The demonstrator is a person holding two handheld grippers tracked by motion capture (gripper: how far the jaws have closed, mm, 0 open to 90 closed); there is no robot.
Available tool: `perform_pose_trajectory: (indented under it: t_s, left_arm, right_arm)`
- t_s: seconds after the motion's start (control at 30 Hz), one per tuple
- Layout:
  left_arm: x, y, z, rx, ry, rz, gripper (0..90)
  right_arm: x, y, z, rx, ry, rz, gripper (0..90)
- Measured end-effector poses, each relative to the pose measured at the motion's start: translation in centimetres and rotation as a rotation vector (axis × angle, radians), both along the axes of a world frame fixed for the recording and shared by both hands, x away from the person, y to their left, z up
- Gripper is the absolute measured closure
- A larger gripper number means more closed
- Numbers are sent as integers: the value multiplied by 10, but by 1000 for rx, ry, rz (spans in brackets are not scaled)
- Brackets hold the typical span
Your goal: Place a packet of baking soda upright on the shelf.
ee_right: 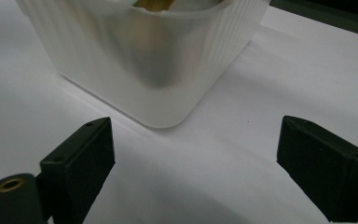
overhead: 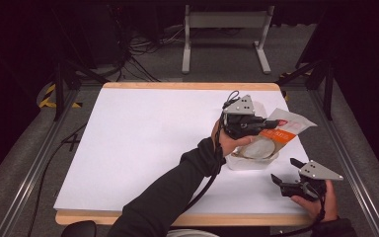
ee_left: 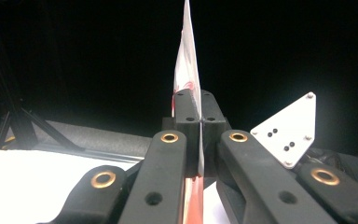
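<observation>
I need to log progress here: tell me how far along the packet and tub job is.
Done: the left gripper is clamped shut on the edge of the white and orange packet, holding it over the translucent plastic tub. In hand: the packet hangs above the tub's opening, and something round and pale already lies inside. Left: the right gripper waits open beside the tub, touching nothing; it will probably steady the tub or help with the packet.

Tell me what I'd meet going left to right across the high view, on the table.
Bare white table top → left claw clamped on the packet → clear plastic tub → orange-and-white packet → right claw, open.
</observation>
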State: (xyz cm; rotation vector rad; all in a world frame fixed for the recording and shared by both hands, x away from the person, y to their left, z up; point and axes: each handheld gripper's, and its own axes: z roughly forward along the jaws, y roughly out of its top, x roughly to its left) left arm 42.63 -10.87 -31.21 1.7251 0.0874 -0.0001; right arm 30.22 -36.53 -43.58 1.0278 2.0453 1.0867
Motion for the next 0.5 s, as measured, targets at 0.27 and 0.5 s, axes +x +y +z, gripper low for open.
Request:
perform_pose_trajectory:
  t_s: [0.27, 0.5]
  left_arm:
    - [4, 12, -26, 1, 42, -7, 900]
    - [10, 32, -42, -30, 81, -12, 900]
  right_arm:
    - [1, 2, -1, -6, 4, -1, 119]
    - [1, 2, -1, -9, 7, -2, 119]
